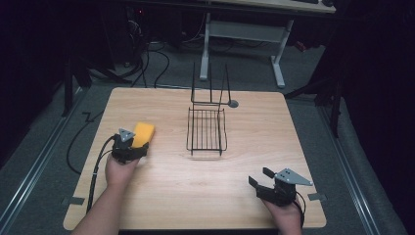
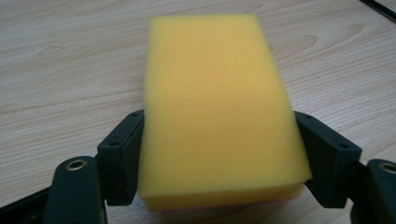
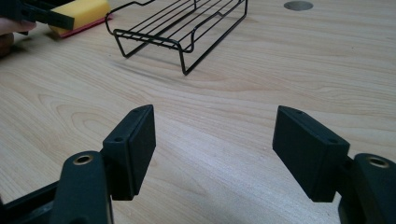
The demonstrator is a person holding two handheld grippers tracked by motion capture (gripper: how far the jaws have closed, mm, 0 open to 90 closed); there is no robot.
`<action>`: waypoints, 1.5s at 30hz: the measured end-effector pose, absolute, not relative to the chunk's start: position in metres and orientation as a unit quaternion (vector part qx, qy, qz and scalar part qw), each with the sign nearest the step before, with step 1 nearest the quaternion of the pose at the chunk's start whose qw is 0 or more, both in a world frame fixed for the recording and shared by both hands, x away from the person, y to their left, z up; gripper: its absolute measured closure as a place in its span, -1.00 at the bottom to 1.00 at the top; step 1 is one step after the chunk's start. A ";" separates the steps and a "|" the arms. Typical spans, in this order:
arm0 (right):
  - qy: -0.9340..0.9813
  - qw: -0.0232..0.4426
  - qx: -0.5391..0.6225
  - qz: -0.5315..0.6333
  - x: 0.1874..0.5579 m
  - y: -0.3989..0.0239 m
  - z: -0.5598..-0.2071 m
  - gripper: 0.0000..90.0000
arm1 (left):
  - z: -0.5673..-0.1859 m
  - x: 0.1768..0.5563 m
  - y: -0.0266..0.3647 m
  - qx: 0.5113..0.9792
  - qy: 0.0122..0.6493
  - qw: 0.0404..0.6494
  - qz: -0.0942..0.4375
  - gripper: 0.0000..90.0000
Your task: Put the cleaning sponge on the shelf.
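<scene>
A yellow sponge (image 1: 144, 133) with a pink underside lies on the wooden table (image 1: 195, 196) at the left. My left gripper (image 1: 136, 147) is at its near end. In the left gripper view both black pads (image 2: 122, 158) press against the long sides of the sponge (image 2: 215, 107), which still rests on the wood. My right gripper (image 1: 259, 176) sits low at the table's front right, jaws wide apart (image 3: 215, 126) with bare wood between them. The right gripper view has the sponge (image 3: 79, 11) far off at top left, with the left gripper (image 3: 42, 16) on it.
A black wire rack (image 1: 207, 129) stands at the table's middle, its tall back frame on the far side; it also shows ahead of my right gripper (image 3: 182, 23). A grey round cap (image 1: 233, 104) sits behind it. Desk legs and cables lie beyond the table.
</scene>
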State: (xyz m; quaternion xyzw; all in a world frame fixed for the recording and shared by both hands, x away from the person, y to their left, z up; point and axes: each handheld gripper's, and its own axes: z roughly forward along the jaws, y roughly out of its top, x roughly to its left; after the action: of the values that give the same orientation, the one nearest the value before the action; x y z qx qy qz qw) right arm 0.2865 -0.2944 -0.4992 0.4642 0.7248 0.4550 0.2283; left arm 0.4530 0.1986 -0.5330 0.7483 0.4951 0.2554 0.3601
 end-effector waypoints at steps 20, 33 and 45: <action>0.725 0.228 0.463 0.456 0.285 -0.293 -0.498 -0.33 | -0.508 0.435 0.191 0.732 0.488 0.405 0.249 -0.35; 0.725 0.228 0.462 0.456 0.286 -0.292 -0.498 -0.33 | -0.501 0.425 0.166 0.732 0.475 0.424 0.243 -0.35; 0.727 0.227 0.461 0.456 0.286 -0.292 -0.499 -0.33 | -0.490 0.421 0.145 0.731 0.465 0.436 0.242 -0.34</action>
State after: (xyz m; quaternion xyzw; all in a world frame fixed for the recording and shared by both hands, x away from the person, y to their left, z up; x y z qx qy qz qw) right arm 0.2865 -0.2922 -0.4989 0.4611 0.7266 0.4562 0.2267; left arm 0.4213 0.1450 -0.4902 0.7314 0.4650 0.2420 0.4362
